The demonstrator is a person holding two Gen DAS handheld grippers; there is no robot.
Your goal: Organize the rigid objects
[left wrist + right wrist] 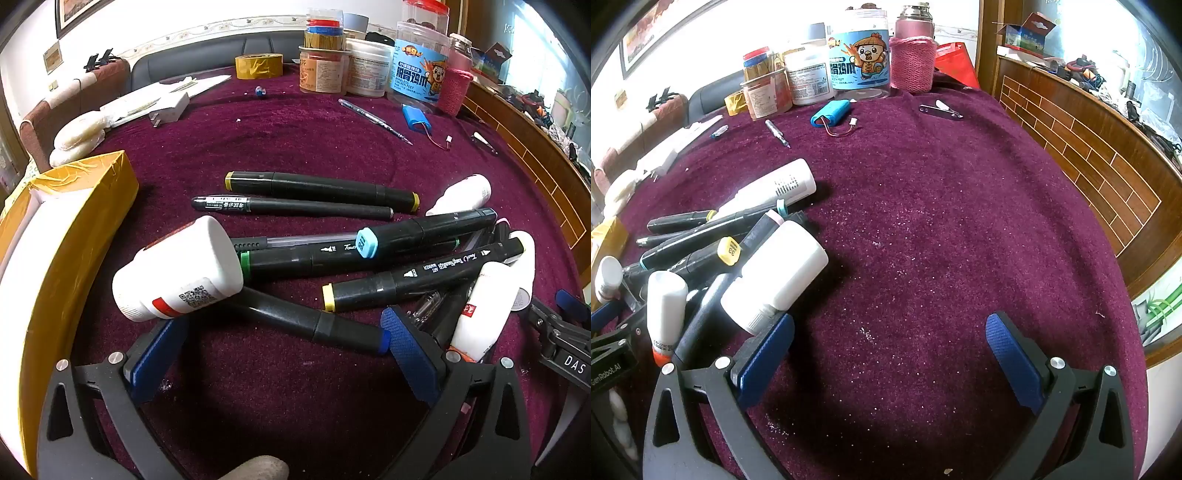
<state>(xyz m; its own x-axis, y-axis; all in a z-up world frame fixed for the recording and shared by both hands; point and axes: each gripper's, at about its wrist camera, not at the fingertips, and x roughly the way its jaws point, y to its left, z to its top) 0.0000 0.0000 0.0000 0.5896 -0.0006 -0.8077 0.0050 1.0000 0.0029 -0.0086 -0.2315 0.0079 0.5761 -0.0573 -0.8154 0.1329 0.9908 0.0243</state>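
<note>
A pile of black markers [369, 254] and white bottles lies on the maroon cloth. A wide white bottle [177, 269] lies on its side at the pile's left end. My left gripper [284, 339] is open and empty, its fingers on either side of a black marker with a blue end [306, 321]. A slim white glue bottle [484, 310] lies at its right. In the right wrist view my right gripper [890, 343] is open and empty over bare cloth. Its left finger [764, 358] is next to a white bottle [775, 277]. The marker pile [690, 236] lies to the left.
A yellow-taped box [55, 251] stands left of the pile. Jars and tubs [369, 62] stand at the table's back, with a tape roll [258, 65], a blue battery pack [831, 110], a thin pen [373, 118] and a clip [942, 109]. A wooden ledge [1089, 155] runs along the right.
</note>
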